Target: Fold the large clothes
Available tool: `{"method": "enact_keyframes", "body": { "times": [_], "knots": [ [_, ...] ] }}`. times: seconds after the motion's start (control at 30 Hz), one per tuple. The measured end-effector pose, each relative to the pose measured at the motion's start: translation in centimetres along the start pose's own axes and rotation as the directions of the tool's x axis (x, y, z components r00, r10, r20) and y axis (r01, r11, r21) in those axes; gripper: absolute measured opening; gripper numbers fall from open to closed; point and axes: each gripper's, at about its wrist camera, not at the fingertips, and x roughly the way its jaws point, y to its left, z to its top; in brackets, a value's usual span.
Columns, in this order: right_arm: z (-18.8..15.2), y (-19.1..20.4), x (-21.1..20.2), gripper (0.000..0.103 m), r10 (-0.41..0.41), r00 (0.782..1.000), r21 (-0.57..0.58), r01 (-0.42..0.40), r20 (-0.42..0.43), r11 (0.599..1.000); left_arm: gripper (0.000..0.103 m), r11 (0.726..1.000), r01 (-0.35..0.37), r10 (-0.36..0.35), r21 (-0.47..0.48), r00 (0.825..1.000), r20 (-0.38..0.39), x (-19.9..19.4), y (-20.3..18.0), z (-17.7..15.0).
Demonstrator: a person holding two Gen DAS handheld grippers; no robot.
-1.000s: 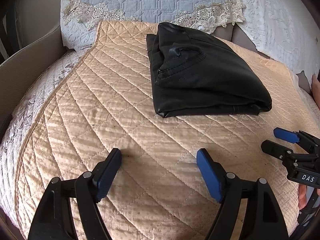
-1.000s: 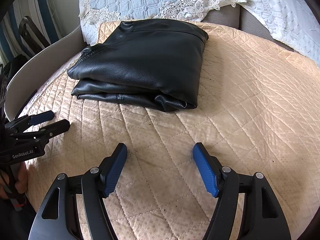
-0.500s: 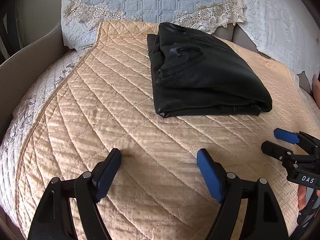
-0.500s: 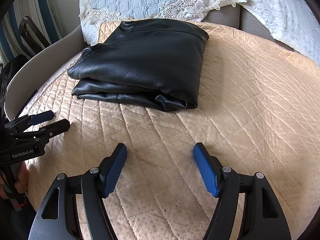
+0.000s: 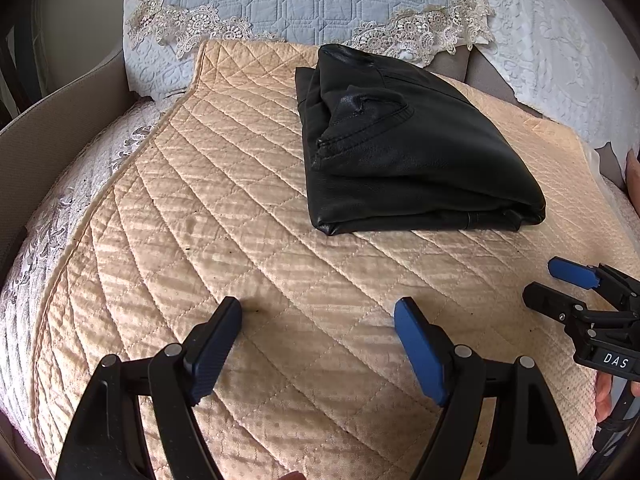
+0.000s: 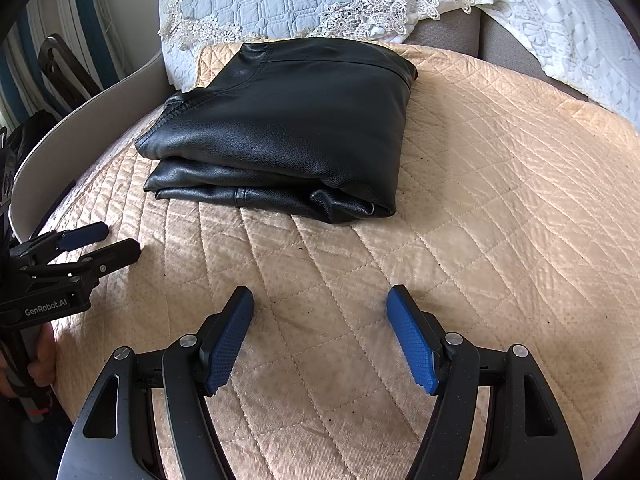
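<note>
A black leather garment (image 5: 408,152) lies folded into a thick rectangle on the peach quilted cover (image 5: 224,208); it also shows in the right wrist view (image 6: 288,128). My left gripper (image 5: 318,312) is open and empty, hovering over the cover short of the garment's near edge. My right gripper (image 6: 320,300) is open and empty too, just short of the garment's folded front edge. Each gripper shows in the other's view: the right gripper (image 5: 560,284) at the right, the left gripper (image 6: 108,240) at the left, both apart from the garment.
A blue quilted pillow with lace trim (image 5: 320,0) and a white embossed cover (image 5: 560,68) lie behind the garment. A beige sofa arm (image 5: 52,132) borders the left side. The peach cover (image 6: 500,200) spreads to the right of the garment.
</note>
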Motion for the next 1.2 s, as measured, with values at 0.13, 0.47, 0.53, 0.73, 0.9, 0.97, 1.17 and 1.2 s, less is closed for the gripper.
{"method": "enact_keyframes", "body": {
  "times": [0.13,0.47,0.53,0.73,0.9,0.97,1.17,1.2],
  "knots": [
    [0.01,-0.02,0.02,0.070,-0.002,1.000,-0.001,0.002,0.000,1.000,0.081,1.000,-0.001,0.001,-0.002,1.000,-0.002,0.02,0.00,-0.01],
    [-0.03,0.03,0.04,0.070,-0.003,1.000,-0.003,0.003,-0.001,1.000,0.081,1.000,-0.004,0.004,0.002,1.000,-0.005,0.20,0.07,0.00],
    [-0.03,0.04,0.04,0.070,-0.004,1.000,-0.003,0.004,-0.001,1.000,0.081,1.000,-0.005,0.005,0.002,1.000,-0.006,0.22,0.08,-0.03],
    [-0.01,0.05,0.04,0.070,-0.004,1.000,-0.003,0.004,-0.001,1.000,0.081,1.000,-0.006,0.006,0.003,1.000,-0.006,0.26,0.11,-0.06],
    [0.01,0.05,0.03,0.070,-0.004,1.000,-0.003,0.004,-0.001,1.000,0.081,1.000,-0.006,0.006,0.004,1.000,-0.006,0.25,0.02,-0.03],
    [0.02,0.08,0.05,0.070,-0.004,1.000,-0.003,0.004,-0.001,1.000,0.081,1.000,-0.006,0.006,0.005,1.000,-0.007,0.31,0.06,-0.01],
    [0.03,0.03,0.05,0.070,-0.004,1.000,-0.003,0.004,-0.002,1.000,0.082,1.000,-0.007,0.007,0.006,1.000,-0.007,0.32,0.03,0.00],
    [0.03,0.02,0.05,0.070,-0.004,1.000,-0.003,0.004,-0.002,1.000,0.082,1.000,-0.007,0.007,0.007,1.000,-0.007,0.32,0.04,-0.01]
  ]
}}
